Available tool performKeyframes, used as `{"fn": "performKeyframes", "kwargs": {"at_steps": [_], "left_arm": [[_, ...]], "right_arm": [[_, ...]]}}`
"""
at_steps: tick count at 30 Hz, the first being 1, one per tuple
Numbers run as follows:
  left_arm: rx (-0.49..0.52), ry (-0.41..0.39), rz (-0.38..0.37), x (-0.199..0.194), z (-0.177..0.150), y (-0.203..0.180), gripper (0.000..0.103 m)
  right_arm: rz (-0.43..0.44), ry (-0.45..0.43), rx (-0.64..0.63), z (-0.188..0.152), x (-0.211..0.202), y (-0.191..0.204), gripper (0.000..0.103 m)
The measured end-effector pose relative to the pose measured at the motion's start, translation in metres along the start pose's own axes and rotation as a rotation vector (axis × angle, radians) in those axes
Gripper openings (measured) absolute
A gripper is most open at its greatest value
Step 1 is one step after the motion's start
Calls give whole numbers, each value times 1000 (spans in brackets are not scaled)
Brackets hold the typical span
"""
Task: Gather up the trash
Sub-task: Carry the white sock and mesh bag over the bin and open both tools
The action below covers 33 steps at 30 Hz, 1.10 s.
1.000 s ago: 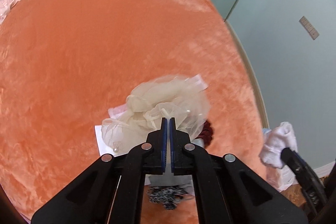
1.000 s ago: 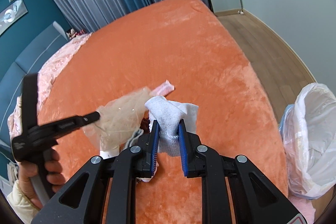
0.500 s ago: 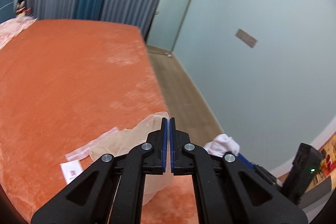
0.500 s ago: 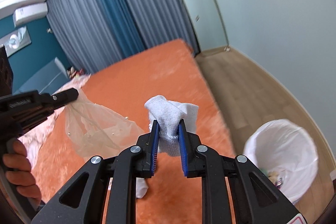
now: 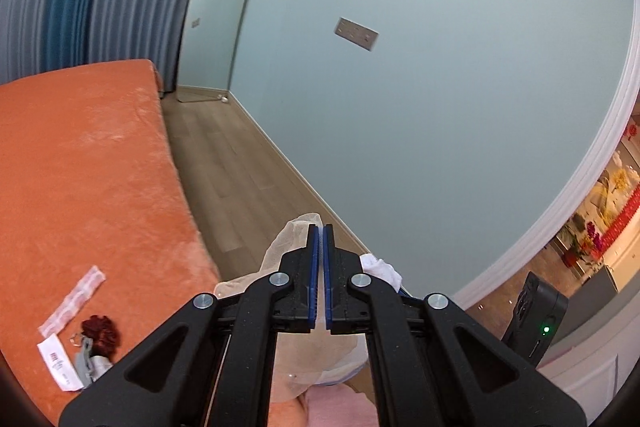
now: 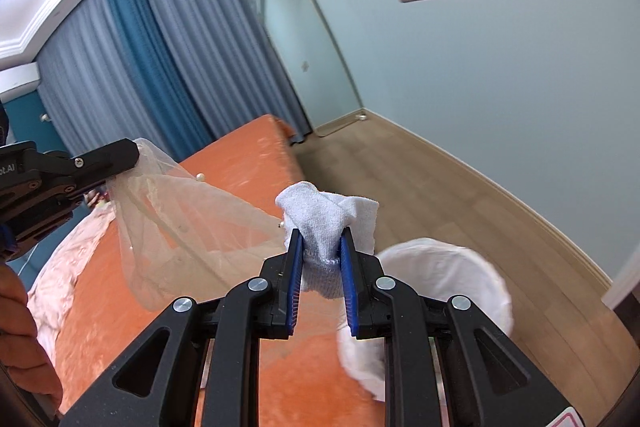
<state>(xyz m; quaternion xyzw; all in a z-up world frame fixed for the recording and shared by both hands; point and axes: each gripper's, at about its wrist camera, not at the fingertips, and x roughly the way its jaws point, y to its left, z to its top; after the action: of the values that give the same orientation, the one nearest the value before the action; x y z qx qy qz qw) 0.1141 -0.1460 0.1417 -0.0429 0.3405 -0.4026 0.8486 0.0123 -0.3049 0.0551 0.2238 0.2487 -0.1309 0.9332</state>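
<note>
Pinching a white sock (image 6: 326,227), the right gripper (image 6: 320,247) hangs just above the bin (image 6: 440,267), seemingly to drop it in. Beside it, the left gripper (image 5: 320,239) stays pressed together on sheer netting (image 6: 180,219); 2 wrappers remain on the bed (image 5: 80,167).

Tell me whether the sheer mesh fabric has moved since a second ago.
Yes. The sheer mesh fabric, clamped in the left hand-held gripper, has been lifted off the orange bed and now hangs above its edge, nearer the white-lined bin.
</note>
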Motion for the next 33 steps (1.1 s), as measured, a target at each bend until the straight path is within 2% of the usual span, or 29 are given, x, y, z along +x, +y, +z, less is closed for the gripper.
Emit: {"fn": "performKeyframes", "kwargs": {"at_steps": [6,14,15,16,17,22,28,31,33], "left_arm": [[35,47,-40,39,-8,-27,2],[46,64,-66,67,-13,-44,4],[34,49,-42,69,-14,-44,16],[28,43,-26,68,-15,-44,39],[23,37,-8,70,-16,-42,46],[25,50,47,76,-21,-35,46],[57,49,104,70,-30,-26,48],[68,43,135,64,-35,-21,51],[67,39,152,60,-38,-16,52]], "right_arm": [[-46,1,42,-7,-3,-33,17],[-76,6,72,-14,-4,-49,18],[-79,8,75,-15,-3,-50,18],[-82,9,77,-15,-4,-51,18],[-84,11,78,-15,-3,-52,18],[-90,18,74,-14,1,-49,18],[-104,32,68,-14,12,-45,23],[-112,42,57,-14,18,-41,34],[-109,44,53,-15,19,-39,37]]}}
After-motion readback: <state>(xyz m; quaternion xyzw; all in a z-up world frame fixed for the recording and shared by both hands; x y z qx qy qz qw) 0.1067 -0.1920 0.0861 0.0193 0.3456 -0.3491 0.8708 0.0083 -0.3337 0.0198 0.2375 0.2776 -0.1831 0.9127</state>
